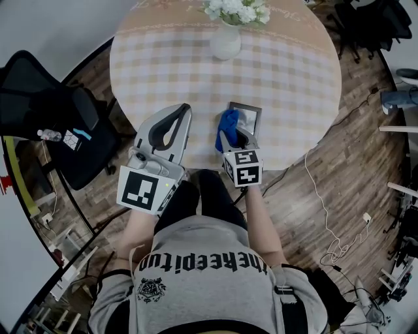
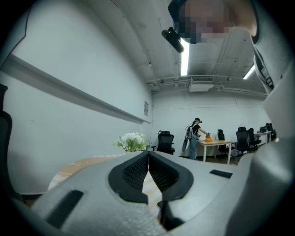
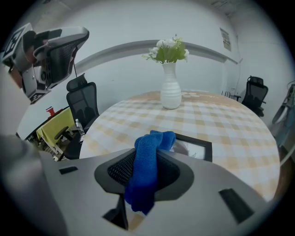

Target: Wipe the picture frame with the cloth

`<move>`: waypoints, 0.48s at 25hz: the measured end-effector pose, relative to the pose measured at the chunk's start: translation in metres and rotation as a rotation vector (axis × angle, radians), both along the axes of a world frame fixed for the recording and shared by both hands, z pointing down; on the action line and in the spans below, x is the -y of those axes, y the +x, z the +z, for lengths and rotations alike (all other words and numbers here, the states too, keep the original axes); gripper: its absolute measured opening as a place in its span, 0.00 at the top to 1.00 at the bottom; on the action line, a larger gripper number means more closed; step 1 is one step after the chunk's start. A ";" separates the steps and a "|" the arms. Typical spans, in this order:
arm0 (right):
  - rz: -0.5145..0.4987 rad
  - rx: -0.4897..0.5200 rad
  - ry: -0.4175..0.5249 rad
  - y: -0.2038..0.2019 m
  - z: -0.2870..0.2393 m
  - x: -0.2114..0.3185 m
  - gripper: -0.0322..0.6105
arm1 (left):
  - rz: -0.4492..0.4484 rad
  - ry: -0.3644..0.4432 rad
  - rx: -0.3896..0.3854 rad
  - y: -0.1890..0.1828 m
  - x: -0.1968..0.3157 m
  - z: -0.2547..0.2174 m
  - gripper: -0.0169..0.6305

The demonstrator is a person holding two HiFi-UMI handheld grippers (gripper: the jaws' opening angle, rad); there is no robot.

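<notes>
From the head view I get only part of the picture frame (image 1: 251, 111): the cloth (image 1: 226, 122) and my right claw (image 1: 232, 135) cover its near left corner, and I cannot make out what it shows. The flowers (image 1: 236, 9) are cut off by the top edge. In the left gripper view, my left claw (image 2: 148, 156) hides most of the worktop (image 2: 76, 165), and the far person (image 2: 194, 137) is too small to tell what they handle.
</notes>
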State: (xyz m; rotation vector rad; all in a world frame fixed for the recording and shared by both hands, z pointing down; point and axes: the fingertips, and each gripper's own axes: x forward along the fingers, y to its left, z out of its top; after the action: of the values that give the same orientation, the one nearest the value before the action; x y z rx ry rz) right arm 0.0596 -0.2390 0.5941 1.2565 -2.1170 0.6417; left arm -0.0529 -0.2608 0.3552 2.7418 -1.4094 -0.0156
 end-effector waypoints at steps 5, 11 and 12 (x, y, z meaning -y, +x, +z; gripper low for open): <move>0.002 -0.006 -0.006 0.001 0.003 -0.006 0.77 | 0.005 0.002 0.001 0.000 -0.003 -0.001 0.95; -0.002 -0.005 -0.014 0.005 0.005 -0.024 0.77 | 0.024 0.010 -0.002 0.005 -0.006 -0.002 0.95; 0.000 -0.002 -0.014 0.005 0.005 -0.027 0.77 | 0.028 0.011 -0.002 0.006 -0.006 -0.002 0.95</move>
State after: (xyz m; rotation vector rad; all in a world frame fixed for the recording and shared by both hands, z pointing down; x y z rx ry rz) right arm 0.0643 -0.2121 0.5993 1.2487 -2.1068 0.6539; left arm -0.0471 -0.2544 0.3527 2.7691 -1.3751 -0.0258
